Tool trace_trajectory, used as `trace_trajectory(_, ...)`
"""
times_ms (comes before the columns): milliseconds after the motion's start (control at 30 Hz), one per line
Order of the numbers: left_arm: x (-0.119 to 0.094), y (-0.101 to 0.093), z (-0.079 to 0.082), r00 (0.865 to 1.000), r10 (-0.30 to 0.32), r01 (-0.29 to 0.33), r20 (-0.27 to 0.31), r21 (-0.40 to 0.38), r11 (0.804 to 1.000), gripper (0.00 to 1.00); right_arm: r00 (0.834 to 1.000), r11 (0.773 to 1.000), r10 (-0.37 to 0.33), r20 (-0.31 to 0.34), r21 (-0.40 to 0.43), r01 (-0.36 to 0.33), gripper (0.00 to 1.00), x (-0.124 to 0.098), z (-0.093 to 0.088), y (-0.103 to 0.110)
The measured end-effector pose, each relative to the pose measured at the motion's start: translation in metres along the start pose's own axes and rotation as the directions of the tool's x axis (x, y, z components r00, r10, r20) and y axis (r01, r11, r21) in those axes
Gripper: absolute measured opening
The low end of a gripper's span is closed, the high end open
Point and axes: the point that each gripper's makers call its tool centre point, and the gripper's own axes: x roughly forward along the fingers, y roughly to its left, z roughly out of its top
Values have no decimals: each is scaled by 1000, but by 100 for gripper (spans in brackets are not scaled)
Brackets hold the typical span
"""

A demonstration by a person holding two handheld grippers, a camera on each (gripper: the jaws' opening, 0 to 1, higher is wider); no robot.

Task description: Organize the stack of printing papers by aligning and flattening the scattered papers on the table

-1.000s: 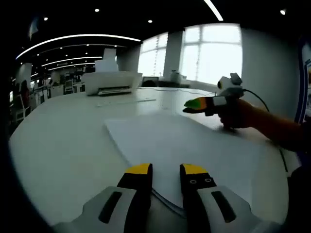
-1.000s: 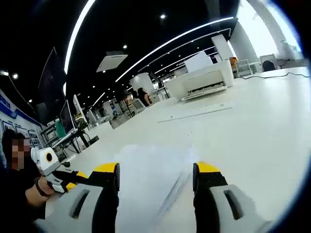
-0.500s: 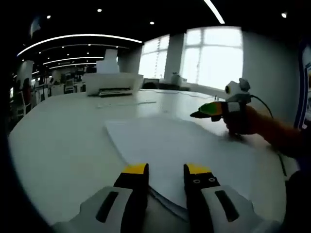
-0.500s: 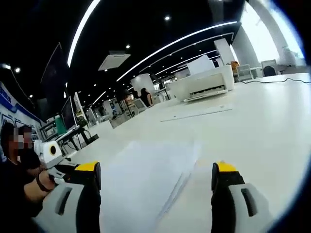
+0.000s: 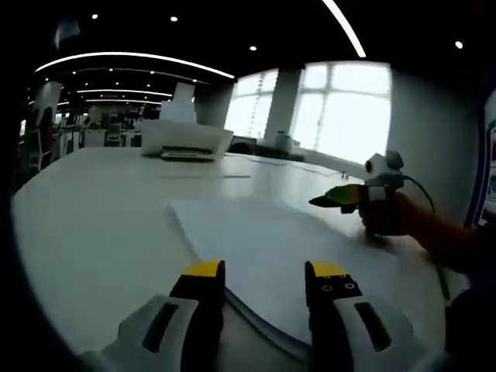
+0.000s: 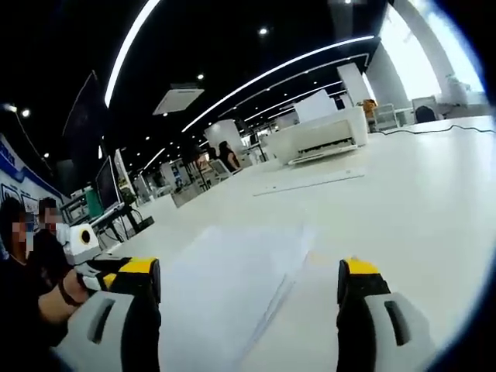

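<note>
- The stack of printing papers lies flat on the white worktop, spread roughly into one pile; the sheets are not fully squared — a few lower edges peek out along the near side just in front of the left gripper.
- In the left gripper view the left gripper's fingers stand moderately apart, holding nothing, with the pile's near edge running between and just ahead of them.
- In the right gripper view the right gripper has its fingers spread wide, also empty, straddling the corner of the paper stack, where staggered sheet edges show.
- The right gripper also shows in the left gripper view at the far side of the pile, low over or touching the paper — I cannot tell which.
- A white printer with a sheet standing up in its tray sits well apart at the far end of the worktop, and a separate loose sheet lies between it and the pile.
- My judgement of the risks: pushing an edge in with only one gripper could slide the whole pile across the smooth worktop rather than square it.
- Pressing too steeply on the thin edges could buckle or crease the top sheets, and fingers dragging on the top sheet alone could fan the pile further.
</note>
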Motion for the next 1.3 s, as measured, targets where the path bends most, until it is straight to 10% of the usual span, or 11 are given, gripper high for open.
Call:
trace_trajectory(933, -68, 37, 50, 976, 104, -100, 189, -30, 994, 96, 990, 998, -49, 134, -34, 54, 90, -79, 35, 1)
trace_trajectory(1300, -96, 37, 54, 972, 146, -155, 185, 37, 987, 97, 991, 996, -19, 130, -78, 29, 90, -106, 30, 35)
